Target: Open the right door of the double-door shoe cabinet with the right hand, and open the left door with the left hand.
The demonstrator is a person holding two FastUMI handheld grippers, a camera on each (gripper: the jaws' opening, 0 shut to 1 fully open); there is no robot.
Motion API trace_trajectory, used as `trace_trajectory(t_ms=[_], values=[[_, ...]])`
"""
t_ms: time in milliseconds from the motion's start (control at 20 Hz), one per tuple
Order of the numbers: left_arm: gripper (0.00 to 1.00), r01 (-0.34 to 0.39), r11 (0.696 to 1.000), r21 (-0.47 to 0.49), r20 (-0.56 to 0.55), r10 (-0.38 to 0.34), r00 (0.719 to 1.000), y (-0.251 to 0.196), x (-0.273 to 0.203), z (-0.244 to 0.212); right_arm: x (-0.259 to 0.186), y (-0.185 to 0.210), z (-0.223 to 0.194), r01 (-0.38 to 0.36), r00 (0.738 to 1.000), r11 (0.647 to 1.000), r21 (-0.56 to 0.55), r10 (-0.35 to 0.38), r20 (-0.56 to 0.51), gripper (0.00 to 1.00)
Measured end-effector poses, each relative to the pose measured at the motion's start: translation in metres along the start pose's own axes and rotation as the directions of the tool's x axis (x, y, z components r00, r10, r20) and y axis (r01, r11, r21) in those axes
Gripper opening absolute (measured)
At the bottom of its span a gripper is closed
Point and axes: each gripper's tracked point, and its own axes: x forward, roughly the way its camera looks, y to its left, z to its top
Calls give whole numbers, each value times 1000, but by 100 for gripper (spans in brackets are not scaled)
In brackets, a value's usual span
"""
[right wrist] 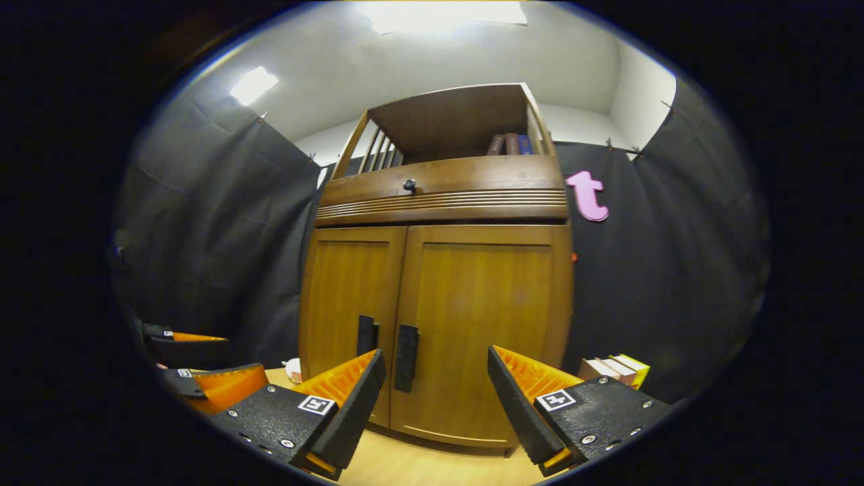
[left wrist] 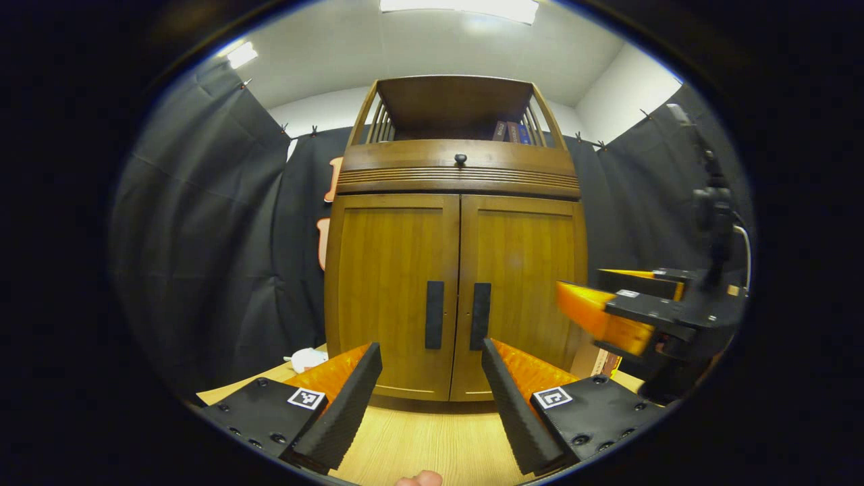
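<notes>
Directly ahead, the shoe cabinet [left wrist: 459, 270] is seen standing on the light wooden worktop [left wrist: 432, 445], against the black cloth wall of the booth. Both doors are shut: the left door [left wrist: 391, 290] and the right door [left wrist: 520, 283] meet along the middle seam, and a dark vertical handle is fixed to each just beside that seam, the left handle [left wrist: 434, 314] and the right handle [left wrist: 480, 316]. Above the doors a ribbed band with a small dark knob [left wrist: 460, 159] is seen, and above that an open shelf on which a few books [left wrist: 509, 131] are stood at the right.

In the left gripper view the left tongs [left wrist: 432, 388] are held released, fingers spread wide, near the cabinet's lower front but apart from it; both handles are framed between the fingers. The right tongs [left wrist: 607, 310] are seen at the right of that view, also spread and touching nothing.

In the right gripper view the right tongs [right wrist: 435, 398] are held released in front of the right door [right wrist: 482, 324], with the handles [right wrist: 406, 348] just inside the left finger; no contact with the door is seen. The left tongs [right wrist: 196, 364] are seen low at the far left. A stack of books [right wrist: 611, 368] lies on the worktop right of the cabinet, and a small white object [left wrist: 307, 359] lies to its left.
</notes>
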Motion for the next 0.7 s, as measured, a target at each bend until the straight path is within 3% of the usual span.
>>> trace_trajectory(t_ms=[150, 300, 500, 600, 700], values=[[93, -38, 999, -6, -3, 38, 999, 18, -8, 0, 62, 21, -23, -65, 997, 998, 24, 66, -41, 92], [96, -84, 996, -10, -3, 84, 996, 38, -15, -3, 115, 24, -68, -53, 989, 998, 32, 57, -133, 92], [93, -155, 988, -10, -16, 154, 988, 71, -19, -9, 153, 19, -98, -3, 980, 999, 42, 11, -199, 83], [93, -191, 982, -9, -19, 191, 981, 87, -20, -8, 162, 19, -105, 24, 976, 998, 64, -9, -216, 75], [93, -220, 975, -2, -16, 220, 975, 100, -22, -8, 167, 10, -107, 81, 976, 993, 86, -61, -211, 54]])
